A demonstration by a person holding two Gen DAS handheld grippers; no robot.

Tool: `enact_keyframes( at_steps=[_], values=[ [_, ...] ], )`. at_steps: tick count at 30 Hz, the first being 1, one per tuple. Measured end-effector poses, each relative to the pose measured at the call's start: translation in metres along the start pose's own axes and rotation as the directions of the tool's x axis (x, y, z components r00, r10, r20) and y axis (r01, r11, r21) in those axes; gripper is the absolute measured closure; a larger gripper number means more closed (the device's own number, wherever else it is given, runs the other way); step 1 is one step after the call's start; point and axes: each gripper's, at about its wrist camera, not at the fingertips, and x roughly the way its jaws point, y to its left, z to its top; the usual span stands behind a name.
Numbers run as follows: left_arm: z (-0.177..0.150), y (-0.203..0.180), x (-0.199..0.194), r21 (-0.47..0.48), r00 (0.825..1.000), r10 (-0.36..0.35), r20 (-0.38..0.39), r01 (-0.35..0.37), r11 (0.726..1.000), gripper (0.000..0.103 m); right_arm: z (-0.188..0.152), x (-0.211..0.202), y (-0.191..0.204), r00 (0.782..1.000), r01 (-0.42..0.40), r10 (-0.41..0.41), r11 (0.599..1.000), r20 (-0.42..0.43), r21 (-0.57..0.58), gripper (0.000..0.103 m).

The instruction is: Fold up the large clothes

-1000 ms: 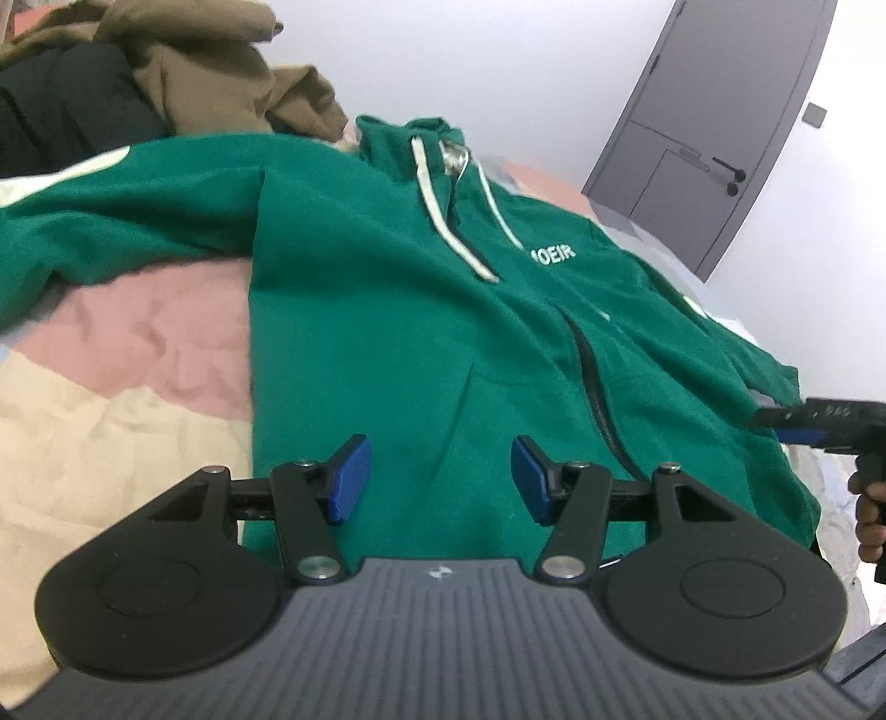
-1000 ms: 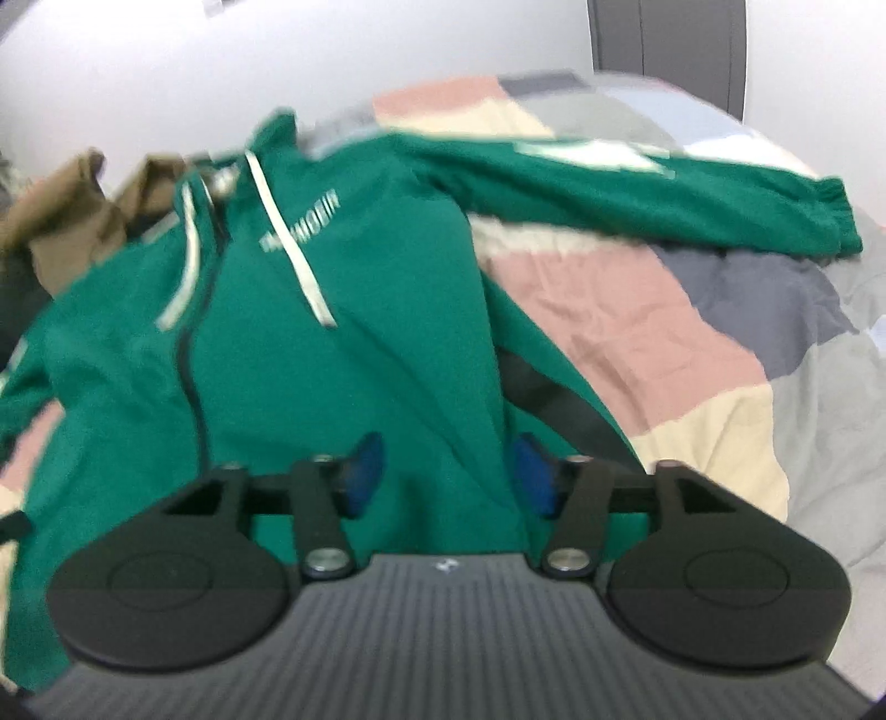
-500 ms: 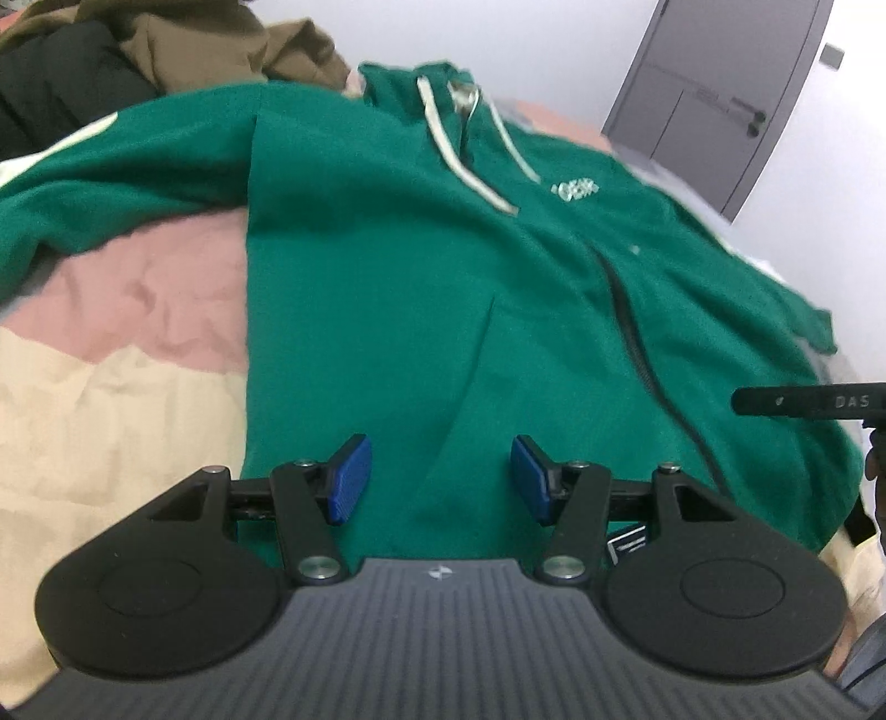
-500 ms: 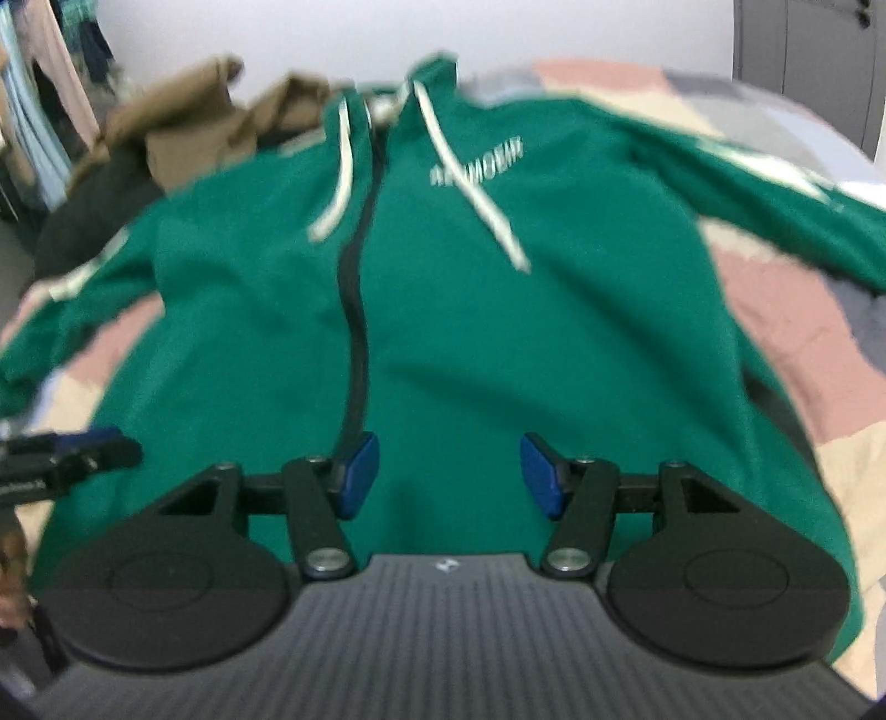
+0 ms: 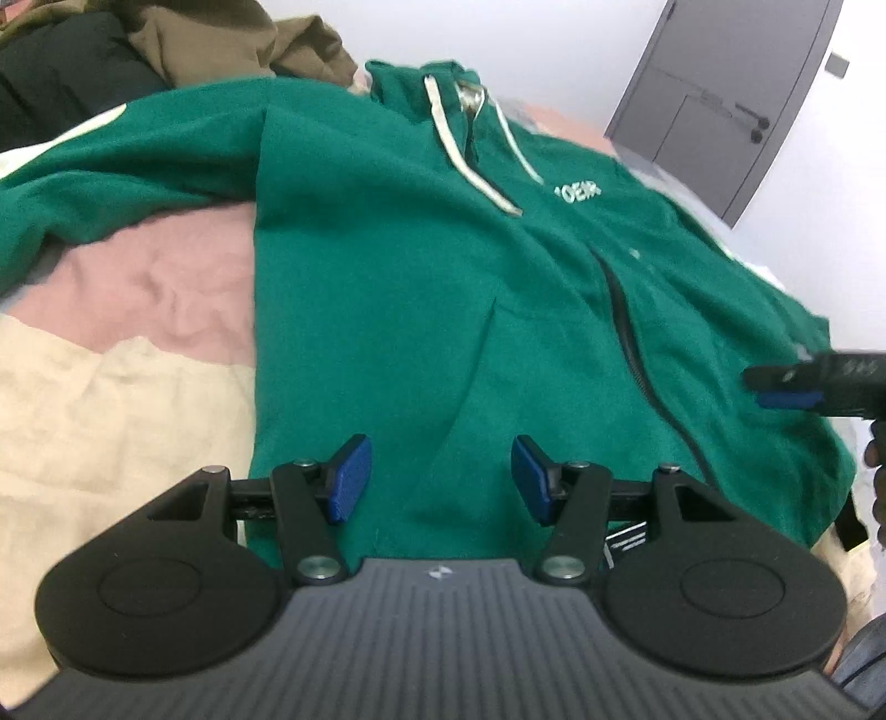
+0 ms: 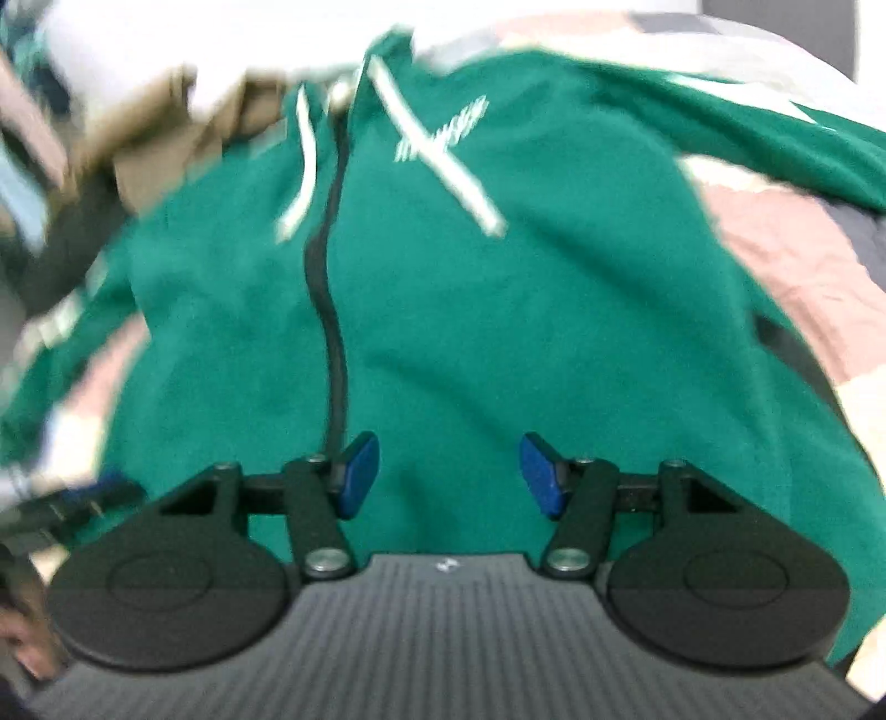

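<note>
A large green zip hoodie (image 5: 421, 288) with white drawstrings lies face up and spread flat on a patchwork bed cover (image 5: 111, 360); it also fills the right wrist view (image 6: 498, 310). Its sleeves stretch out to both sides. My left gripper (image 5: 440, 479) is open and empty, hovering over the hoodie's bottom hem, left of the zip. My right gripper (image 6: 448, 473) is open and empty over the hem just right of the zip; its tip also shows at the right edge of the left wrist view (image 5: 797, 382). The right wrist view is blurred.
A pile of brown and black clothes (image 5: 166, 50) lies at the head of the bed, beyond the hood. A grey door (image 5: 736, 94) stands in the white wall behind. The bed cover (image 6: 797, 243) shows pink, cream and grey patches beside the hoodie.
Both grippers stayed open over the hem. The right wrist view swung left from the right sleeve toward the hoodie's middle. The left view shifted slightly.
</note>
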Motion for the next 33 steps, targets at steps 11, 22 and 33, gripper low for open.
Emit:
enact_keyframes(
  at_steps=[11, 22, 33],
  values=[
    [0.006, 0.005, -0.008, -0.046, 0.997, -0.006, 0.078, 0.010, 0.999, 0.041, 0.027, -0.051, -0.135, 0.947, 0.027, -0.134, 0.939, 0.292, 0.342, 0.023],
    [0.020, 0.000, 0.014, -0.073, 0.993, 0.006, 0.116, 0.002, 0.997, 0.041, 0.073, 0.016, -0.298, 0.886, -0.130, -0.207, 0.748, 0.415, 0.650, 0.023],
    [0.037, -0.004, 0.053, -0.124, 0.992, 0.046, 0.116, -0.031, 0.992, 0.041, 0.156, 0.058, -0.385, 0.799, -0.057, -0.356, 0.757, 0.484, 0.651, 0.068]
  ],
)
